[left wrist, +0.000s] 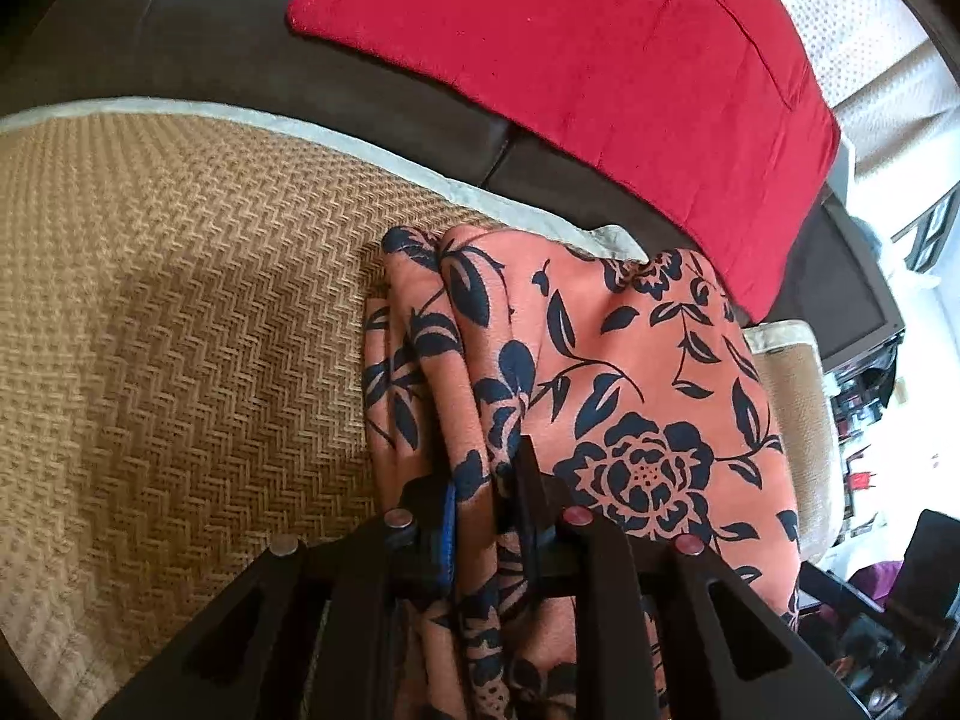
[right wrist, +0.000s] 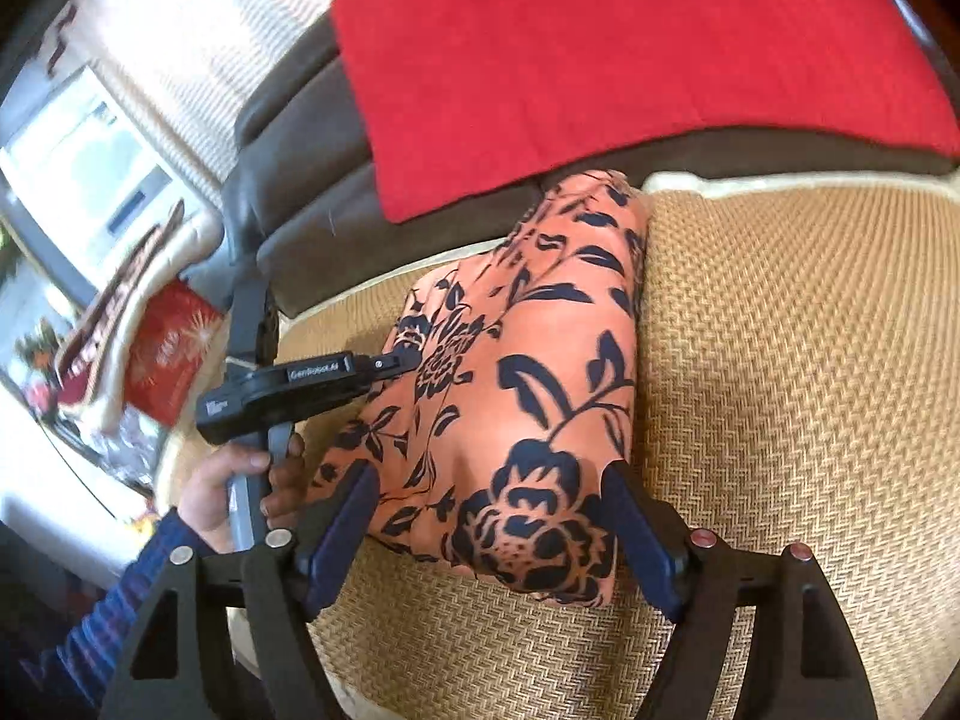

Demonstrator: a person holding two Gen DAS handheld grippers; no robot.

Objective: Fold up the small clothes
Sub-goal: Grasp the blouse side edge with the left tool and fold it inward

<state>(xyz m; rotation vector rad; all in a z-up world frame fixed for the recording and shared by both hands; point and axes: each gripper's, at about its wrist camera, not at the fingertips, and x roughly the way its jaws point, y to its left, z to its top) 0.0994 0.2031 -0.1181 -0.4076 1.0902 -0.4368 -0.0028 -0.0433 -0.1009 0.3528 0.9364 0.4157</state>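
Left: the left gripper (left wrist: pixel 486 480) has its fingers pinched closed on gathered folds of the orange floral garment (left wrist: pixel 630 372). Centre: the garment lies partly folded on a tan woven mat (right wrist: pixel 780 360) covering a dark sofa (left wrist: pixel 180 30), below a red cushion (right wrist: pixel 600 60). Right: the right gripper (right wrist: pixel 492 516) has its fingers spread wide, straddling the garment's near end.

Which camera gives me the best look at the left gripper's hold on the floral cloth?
The left wrist view: the left gripper has its jaws shut on bunched folds of the floral cloth. The right wrist view shows that gripper only side-on at the cloth's edge, its contact hidden.
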